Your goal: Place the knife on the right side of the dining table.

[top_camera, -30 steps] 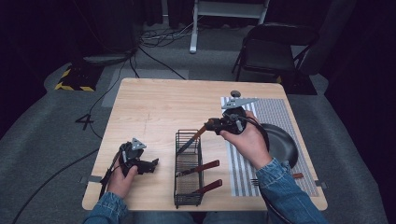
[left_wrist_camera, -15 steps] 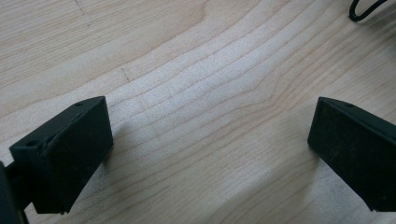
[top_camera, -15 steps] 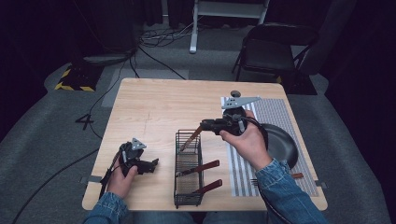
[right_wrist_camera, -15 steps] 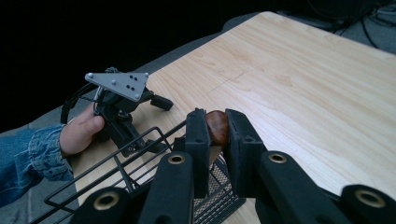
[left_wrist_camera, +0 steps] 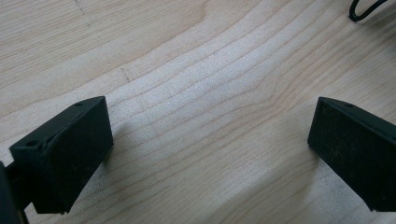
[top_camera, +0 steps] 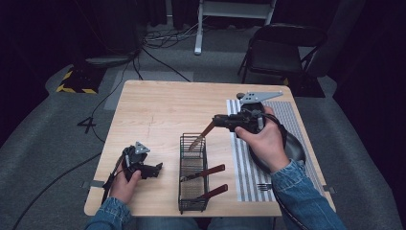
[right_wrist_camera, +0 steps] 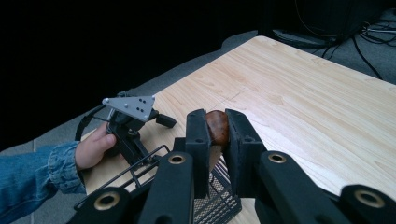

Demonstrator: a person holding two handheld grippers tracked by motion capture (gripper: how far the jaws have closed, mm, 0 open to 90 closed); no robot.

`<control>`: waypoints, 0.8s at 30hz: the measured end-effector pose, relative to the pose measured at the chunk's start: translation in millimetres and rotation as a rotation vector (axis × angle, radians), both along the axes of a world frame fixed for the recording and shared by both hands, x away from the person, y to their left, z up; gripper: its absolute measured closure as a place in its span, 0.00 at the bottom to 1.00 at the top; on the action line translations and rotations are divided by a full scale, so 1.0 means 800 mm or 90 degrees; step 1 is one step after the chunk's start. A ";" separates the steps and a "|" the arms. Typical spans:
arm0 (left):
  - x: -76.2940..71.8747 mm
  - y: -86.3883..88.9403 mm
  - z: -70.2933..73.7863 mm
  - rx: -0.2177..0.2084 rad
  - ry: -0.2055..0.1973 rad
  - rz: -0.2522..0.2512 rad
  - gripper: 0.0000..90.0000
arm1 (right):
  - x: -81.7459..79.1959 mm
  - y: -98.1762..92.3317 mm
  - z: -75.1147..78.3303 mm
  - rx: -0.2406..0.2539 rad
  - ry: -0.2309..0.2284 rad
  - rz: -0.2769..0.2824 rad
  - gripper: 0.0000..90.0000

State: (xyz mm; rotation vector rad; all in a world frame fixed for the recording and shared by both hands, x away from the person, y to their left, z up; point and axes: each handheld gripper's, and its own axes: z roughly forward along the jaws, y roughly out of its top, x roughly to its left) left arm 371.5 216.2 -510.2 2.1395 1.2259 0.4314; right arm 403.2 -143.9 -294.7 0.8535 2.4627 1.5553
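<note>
Now, what shows:
R gripper [top_camera: 218, 120]: jaws shut tight on a knife [top_camera: 201, 138] by its brown wood handle end.
Knife: tilted, blade tip down in the far end of the wire basket [top_camera: 193, 201].
Basket: w/ 2 more brown-handled tools lying in it, mid table [top_camera: 158, 105].
L gripper [top_camera: 155, 168]: jaws wide open, nothing between, low over bare wood, near the basket's left side.
Striped mat [top_camera: 244, 167]: just right of basket.

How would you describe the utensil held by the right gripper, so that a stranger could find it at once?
On the wooden table stands a black wire basket, left of a striped mat. The brown-handled utensil slants up from the basket's far end, its handle clamped in the right gripper. Two similar utensils lie flat in the basket, untouched.
</note>
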 end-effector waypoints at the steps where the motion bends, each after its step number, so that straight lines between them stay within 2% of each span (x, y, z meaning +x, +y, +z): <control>1: 0.000 0.000 0.000 0.000 0.000 -0.001 0.00 | 0.000 -0.003 0.002 0.001 0.000 -0.003 0.90; 13: -0.005 0.003 0.000 0.000 0.000 -0.005 0.00 | 0.003 -0.028 0.031 0.037 0.003 -0.001 0.90; 24: -0.005 0.004 0.000 0.003 -0.001 -0.006 0.00 | 0.007 -0.046 0.057 0.044 -0.015 -0.016 0.90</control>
